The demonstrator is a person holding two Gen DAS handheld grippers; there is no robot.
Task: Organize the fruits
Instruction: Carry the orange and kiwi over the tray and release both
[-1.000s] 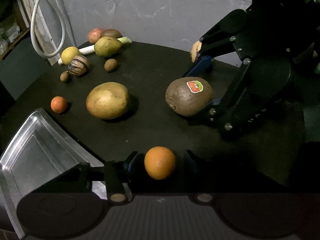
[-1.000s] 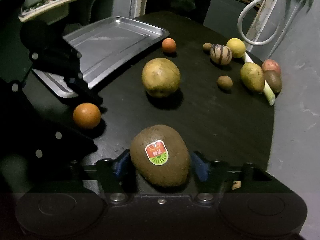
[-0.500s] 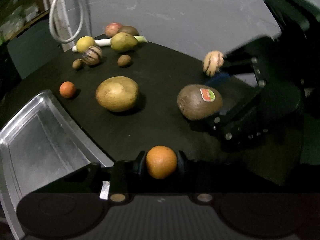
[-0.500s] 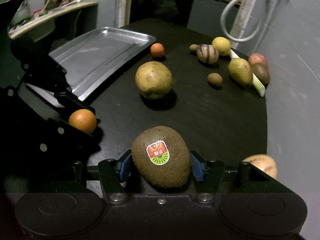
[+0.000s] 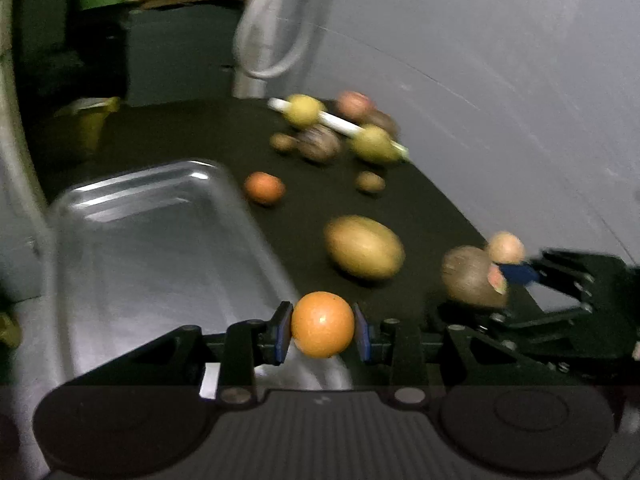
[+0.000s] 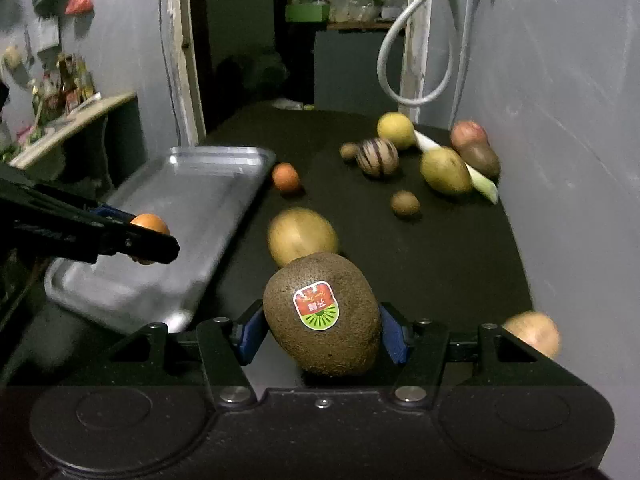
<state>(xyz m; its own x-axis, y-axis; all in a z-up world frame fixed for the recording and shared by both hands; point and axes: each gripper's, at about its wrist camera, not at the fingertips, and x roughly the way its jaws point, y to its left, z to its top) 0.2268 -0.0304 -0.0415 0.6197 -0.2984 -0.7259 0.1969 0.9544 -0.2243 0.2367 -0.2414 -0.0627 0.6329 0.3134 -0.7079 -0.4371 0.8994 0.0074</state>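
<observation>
My left gripper (image 5: pixel 322 334) is shut on a small orange (image 5: pixel 322 323), held above the near corner of the steel tray (image 5: pixel 152 240). The right wrist view shows that same orange (image 6: pixel 149 222) between the left gripper's fingers (image 6: pixel 120 236) over the tray (image 6: pixel 180 208). My right gripper (image 6: pixel 322 330) is shut on a big brown kiwi (image 6: pixel 322 312) with a red and green sticker, lifted off the black table (image 6: pixel 440 248). The kiwi (image 5: pixel 472 276) and right gripper also appear at the right of the left wrist view.
On the table lie a large yellow-brown fruit (image 6: pixel 300 234), a second small orange (image 6: pixel 285 177), a small kiwi (image 6: pixel 405 203), a striped melon (image 6: pixel 377 157), a lemon (image 6: pixel 396 130), a pear (image 6: pixel 445 171), a leek (image 6: pixel 476 178) and a peach-coloured fruit (image 6: pixel 534 332). A grey wall runs along the right.
The left gripper closed on the small orange, lifted it and swung it left over the tray. The right gripper gripped the kiwi and raised it slightly while rolling.
</observation>
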